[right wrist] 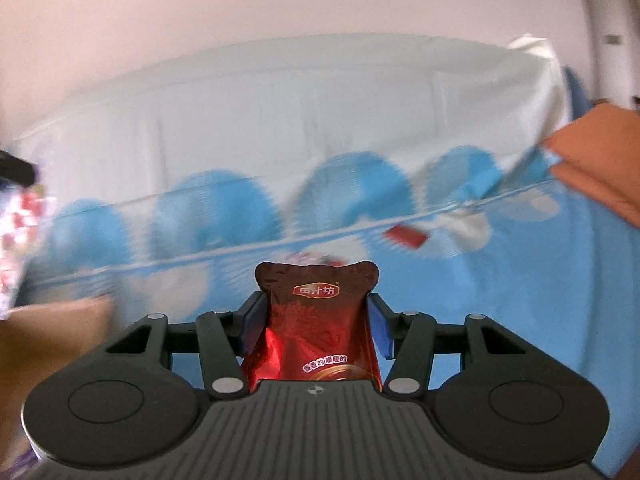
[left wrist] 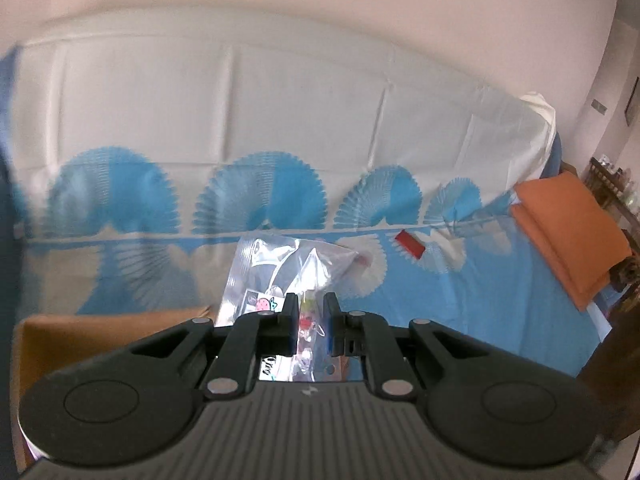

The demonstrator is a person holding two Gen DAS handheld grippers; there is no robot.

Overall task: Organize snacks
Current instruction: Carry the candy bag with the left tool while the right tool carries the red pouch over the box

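Snacks: a clear plastic snack bag point(left wrist: 280, 276) in my left gripper point(left wrist: 311, 316), a dark red foil pouch point(right wrist: 318, 320) in my right gripper point(right wrist: 316, 320).
Surroundings: a bed under a white sheet with blue fan prints point(left wrist: 460, 320); folded orange cloth point(left wrist: 568, 232) at its right edge; a cardboard box point(left wrist: 100, 328) low on the left, seen in both views.
Also on the bed: a small red packet point(left wrist: 410, 244) lies flat well beyond my jaws, with a white scrap point(left wrist: 448, 246) just beside it.
In the way: little can be made out past the held snacks; the right view is blurred, and a patterned bag point(right wrist: 20, 232) shows at its left edge.
Left jaws: clenched on the clear bag, which sticks out forward between the fingers, colourful contents showing through.
Right jaws: clamped on the red pouch, blue pads against both its sides, its top edge rising just past the fingertips.
Position: both snacks are held above the bed, clear of the sheet.
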